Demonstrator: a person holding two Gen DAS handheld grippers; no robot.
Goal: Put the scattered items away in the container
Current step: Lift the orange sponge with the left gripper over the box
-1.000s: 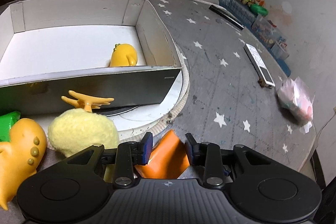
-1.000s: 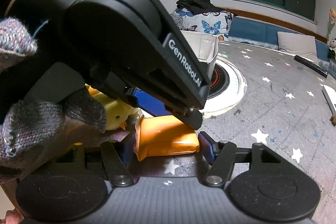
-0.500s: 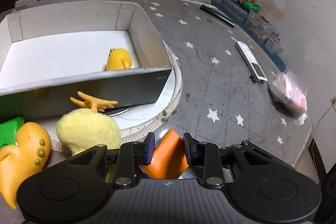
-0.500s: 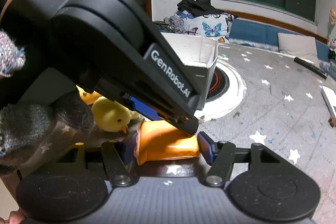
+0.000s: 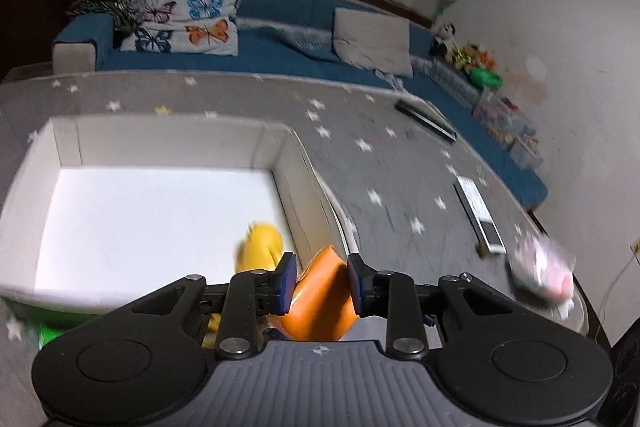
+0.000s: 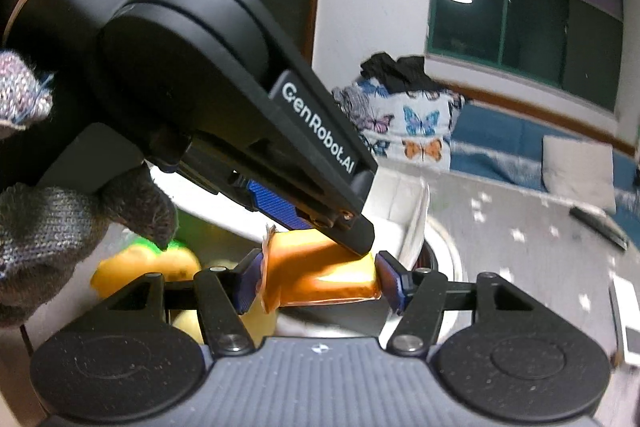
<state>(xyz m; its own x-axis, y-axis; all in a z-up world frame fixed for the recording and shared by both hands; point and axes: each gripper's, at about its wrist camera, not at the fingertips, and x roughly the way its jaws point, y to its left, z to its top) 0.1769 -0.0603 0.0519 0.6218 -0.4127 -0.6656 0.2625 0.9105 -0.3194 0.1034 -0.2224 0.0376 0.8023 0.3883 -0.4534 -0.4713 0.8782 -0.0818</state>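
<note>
Both grippers are shut on one orange packet (image 5: 320, 299), which is lifted off the table. My left gripper (image 5: 322, 285) grips it across its width near the right wall of the white cardboard box (image 5: 168, 147). My right gripper (image 6: 318, 281) holds the packet (image 6: 324, 271) by its two ends, with the left gripper's body crossing just above it. A yellow toy (image 5: 260, 243) lies inside the box at its near right corner. More yellow toys (image 6: 160, 267) and a green one (image 5: 52, 329) lie on the table outside the box.
The box stands on a grey star-patterned table (image 5: 400, 179) over a round white ring (image 6: 444, 255). A white remote (image 5: 478, 215), a dark remote (image 5: 426, 119) and a pink-white bag (image 5: 544, 271) lie to the right. A blue sofa (image 5: 288, 39) stands behind.
Both grippers have risen with the orange packet, from table level beside the yellow plush toy up to the box's right wall. The left gripper closed tighter on the packet.
</note>
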